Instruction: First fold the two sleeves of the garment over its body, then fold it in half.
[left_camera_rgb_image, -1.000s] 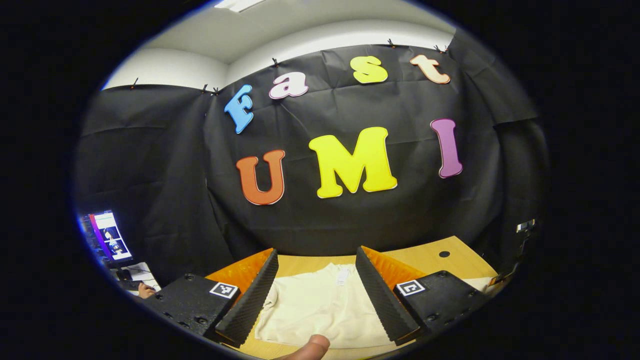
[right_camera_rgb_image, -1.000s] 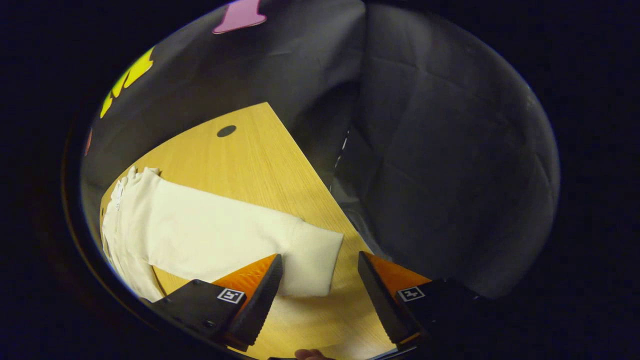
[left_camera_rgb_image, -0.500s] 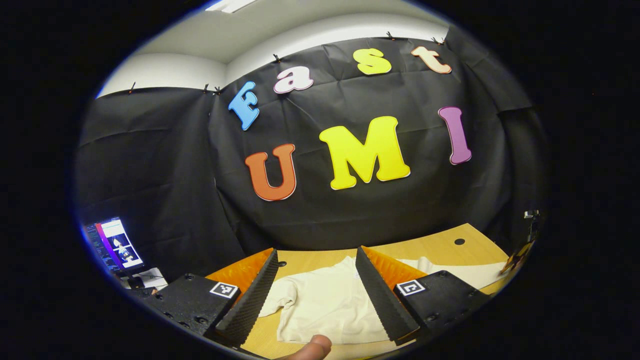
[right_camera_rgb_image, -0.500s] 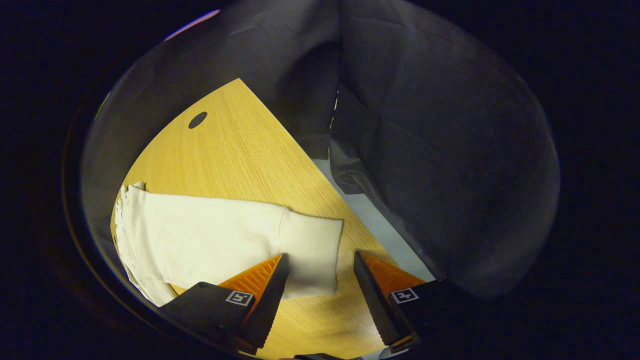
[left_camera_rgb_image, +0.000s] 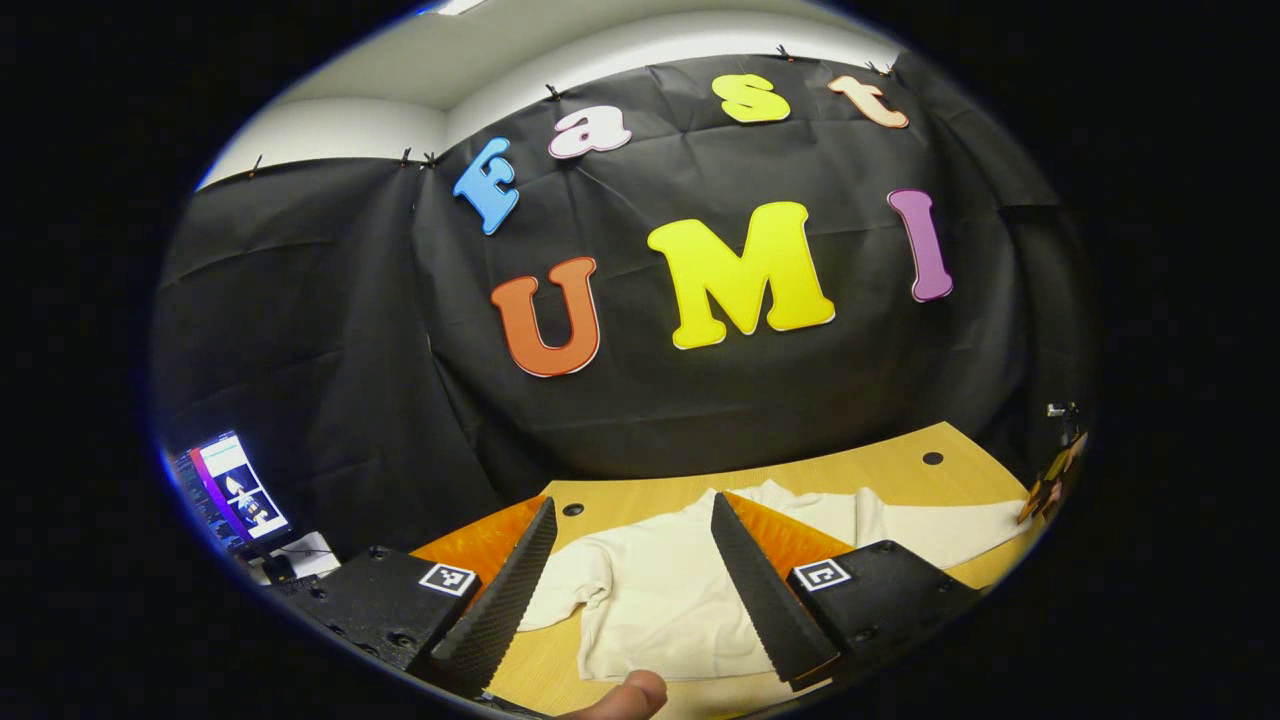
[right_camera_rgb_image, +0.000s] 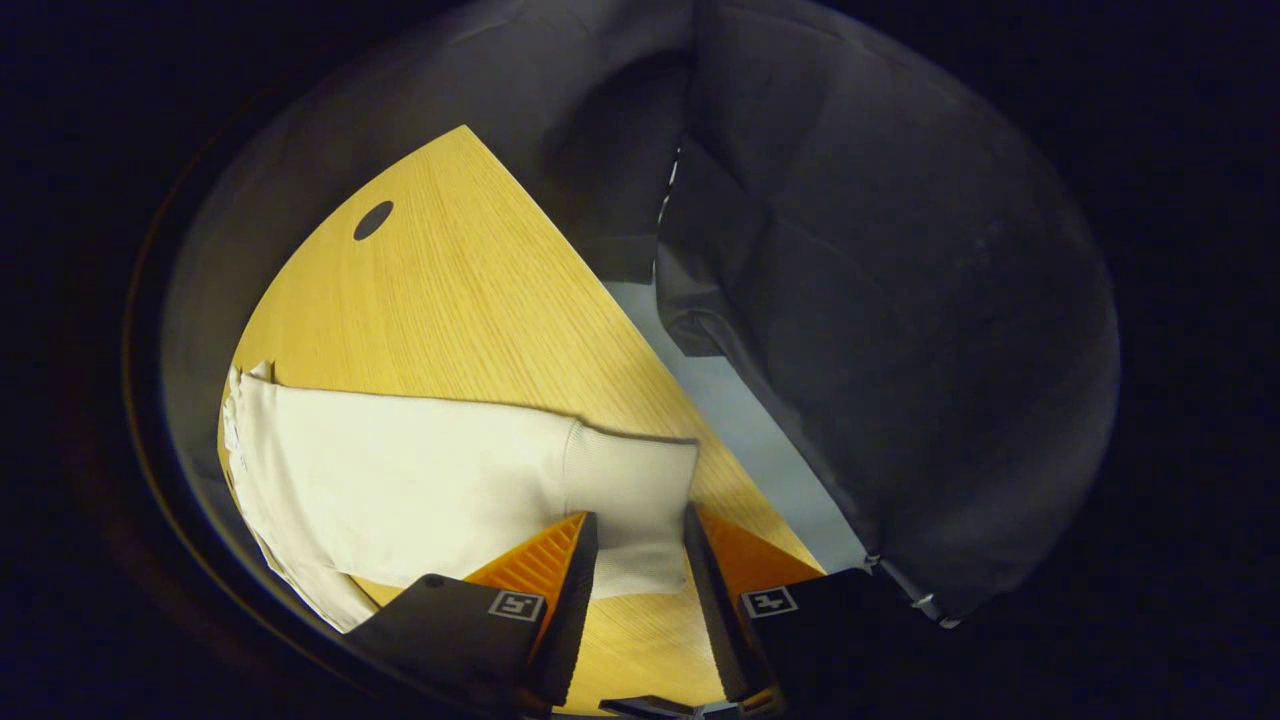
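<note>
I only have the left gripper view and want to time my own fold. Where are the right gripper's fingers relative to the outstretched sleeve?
Observer: In the right gripper view, the right gripper has its fingers apart, one on either side of the sleeve's cuff.
Operator: Is the cuff lifted?
Observer: No. It lies flat on the table, and the sleeve is stretched out straight.
Operator: Any room to spare out there?
Observer: Little. The cuff ends close to the table's edge, with pale floor beyond it.
</note>
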